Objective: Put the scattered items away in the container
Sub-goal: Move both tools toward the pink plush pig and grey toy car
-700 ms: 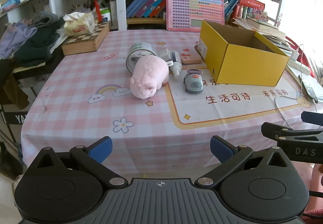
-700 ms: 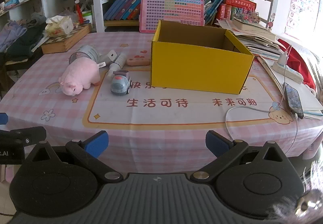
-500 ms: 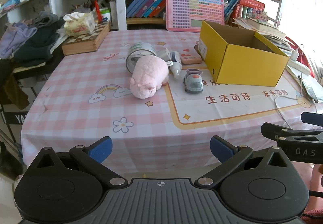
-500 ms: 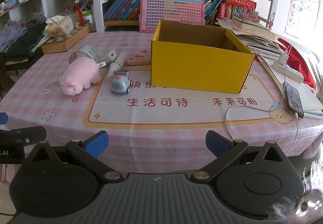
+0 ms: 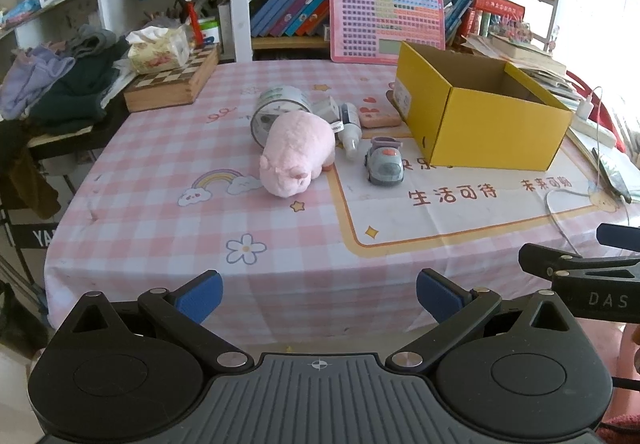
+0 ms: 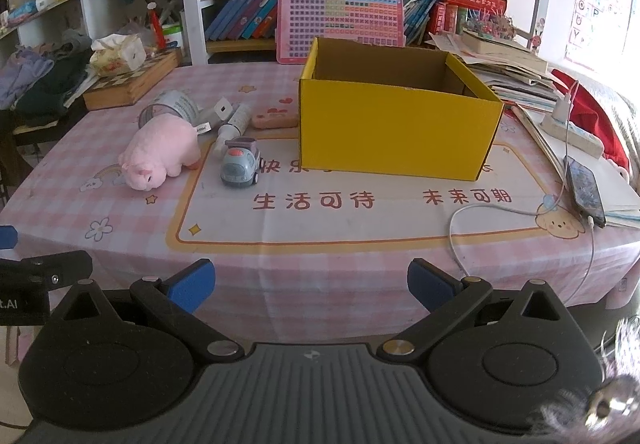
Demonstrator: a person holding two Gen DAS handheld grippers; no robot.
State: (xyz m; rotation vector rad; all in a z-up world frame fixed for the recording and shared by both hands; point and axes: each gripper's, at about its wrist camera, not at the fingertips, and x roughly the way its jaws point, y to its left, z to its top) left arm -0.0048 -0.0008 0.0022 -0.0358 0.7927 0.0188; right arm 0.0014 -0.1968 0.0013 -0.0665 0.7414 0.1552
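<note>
Both the left gripper (image 5: 318, 294) and the right gripper (image 6: 311, 284) hang at the table's near edge with jaws spread wide, holding nothing. The scattered items lie well beyond, left of the yellow box (image 6: 396, 131): pink plush pig (image 5: 298, 153), toy car (image 5: 383, 162), small bottle (image 5: 349, 125) and tape roll (image 5: 280, 105). Risk: the items crowd together, so closing on one may knock its neighbour; the round roll may roll away.

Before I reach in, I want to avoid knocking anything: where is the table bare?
Bare: the printed mat in front of the yellow box, and the near-left checks by the flower print. Crowded: pink pig, toy car, tape roll and bottle left of the box.
</note>
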